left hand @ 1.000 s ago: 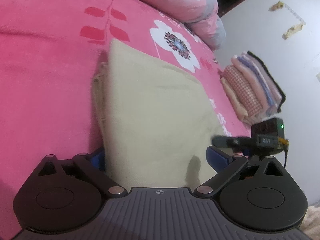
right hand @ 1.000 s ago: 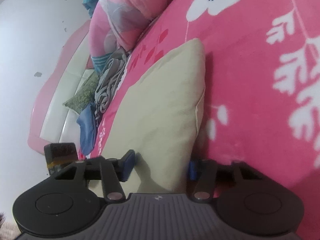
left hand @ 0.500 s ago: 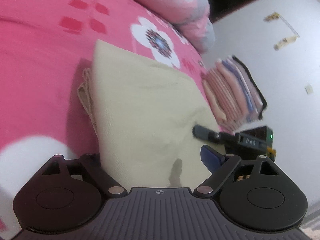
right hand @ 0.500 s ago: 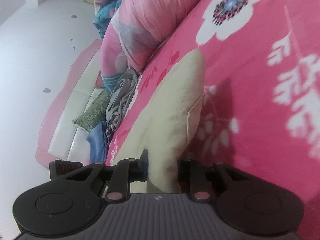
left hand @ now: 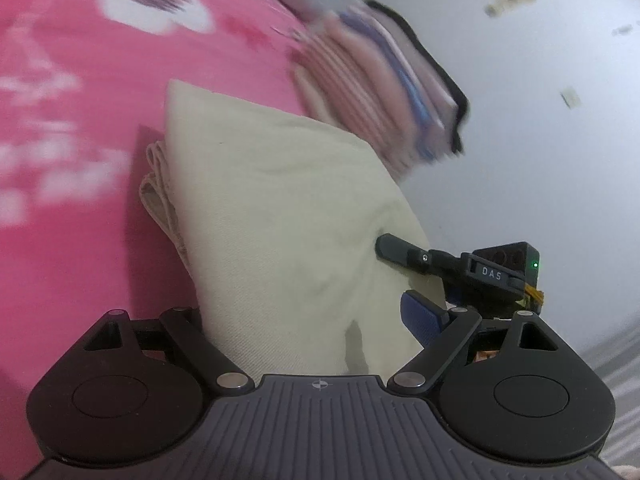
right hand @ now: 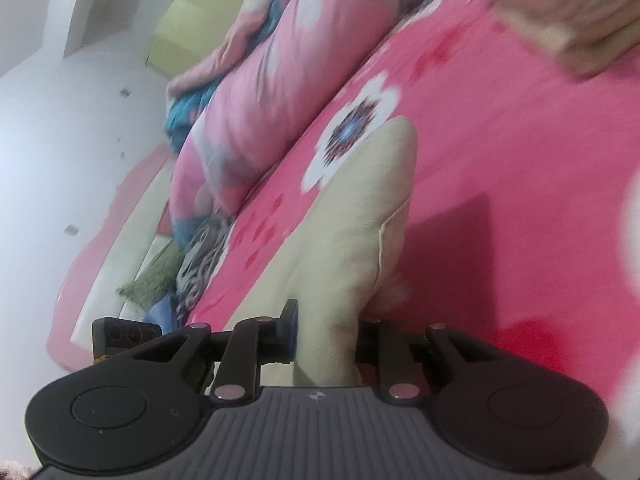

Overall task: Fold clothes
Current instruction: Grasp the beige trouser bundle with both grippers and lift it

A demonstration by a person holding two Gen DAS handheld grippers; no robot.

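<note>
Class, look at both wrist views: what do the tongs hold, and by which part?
Both tongs, left and right, hold the folded cream garment by its near edge, one at each end.

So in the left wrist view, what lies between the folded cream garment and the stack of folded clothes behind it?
Nothing: the cream garment runs right up to the stack of folded clothes, its far edge overlapping the stack's base in the blurred left wrist view.

Folded cream garment (left hand: pixel 280 216): plain woven fabric, several layers, folded edges stacked along its left side. Compact rectangular bundle, raised off the pink floral bed, casting a shadow below it. Near end pinched and creased, far corner (right hand: pixel 396 140) free. Stack of folded clothes (left hand: pixel 376 84), pink, checked and striped with a black piece, at the bed edge beyond it, blurred.
</note>
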